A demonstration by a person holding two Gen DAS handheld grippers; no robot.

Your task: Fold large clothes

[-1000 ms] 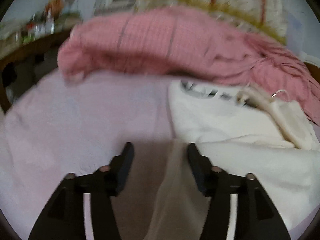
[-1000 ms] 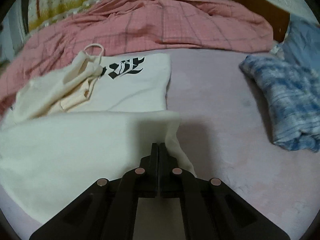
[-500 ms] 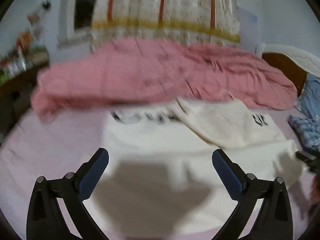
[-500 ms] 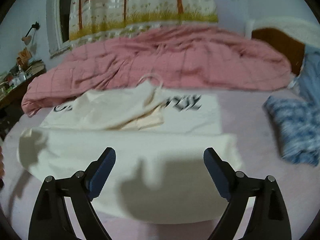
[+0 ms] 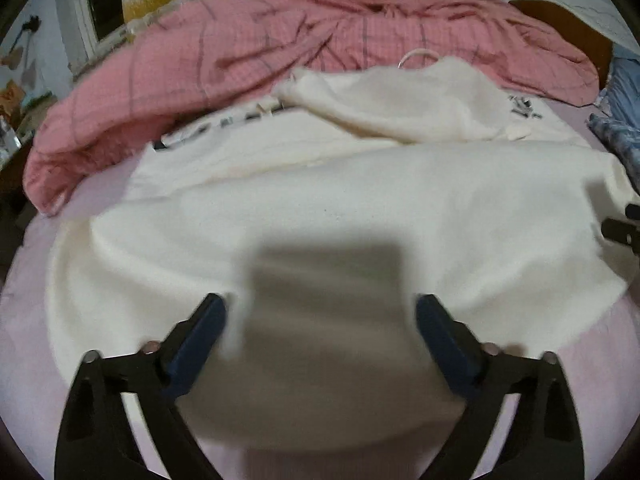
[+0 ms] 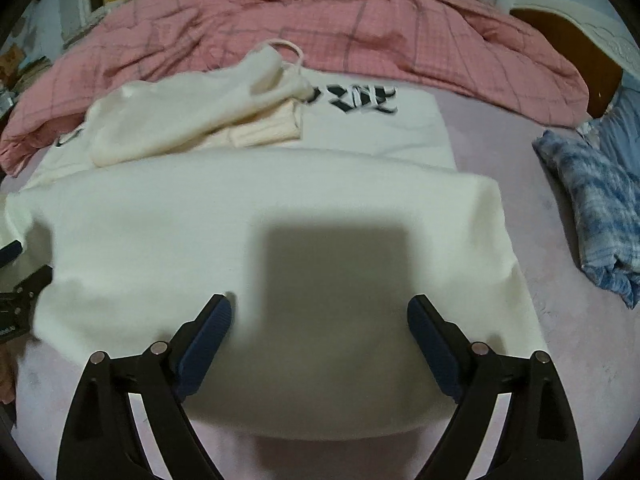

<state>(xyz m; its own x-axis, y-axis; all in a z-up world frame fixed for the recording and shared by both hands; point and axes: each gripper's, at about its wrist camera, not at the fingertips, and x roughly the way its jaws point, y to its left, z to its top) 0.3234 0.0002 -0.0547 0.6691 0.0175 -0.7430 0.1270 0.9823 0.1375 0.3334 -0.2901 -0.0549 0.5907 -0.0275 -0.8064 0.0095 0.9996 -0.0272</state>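
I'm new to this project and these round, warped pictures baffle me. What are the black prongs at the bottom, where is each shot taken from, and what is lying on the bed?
There is no robot here: a person holds a two-finger tool in each hand, and a wide-angle camera on each looks forward along its fingers. One picture comes from the left tool, whose jaws are closing a little; the other from the right tool, which stands wide open. Neither grips anything. Both look down at a cream sweatshirt with black lettering, already folded over on the pale pink sheet. Behind it lies a rumpled pink checked quilt, and to the right blue patterned clothing.
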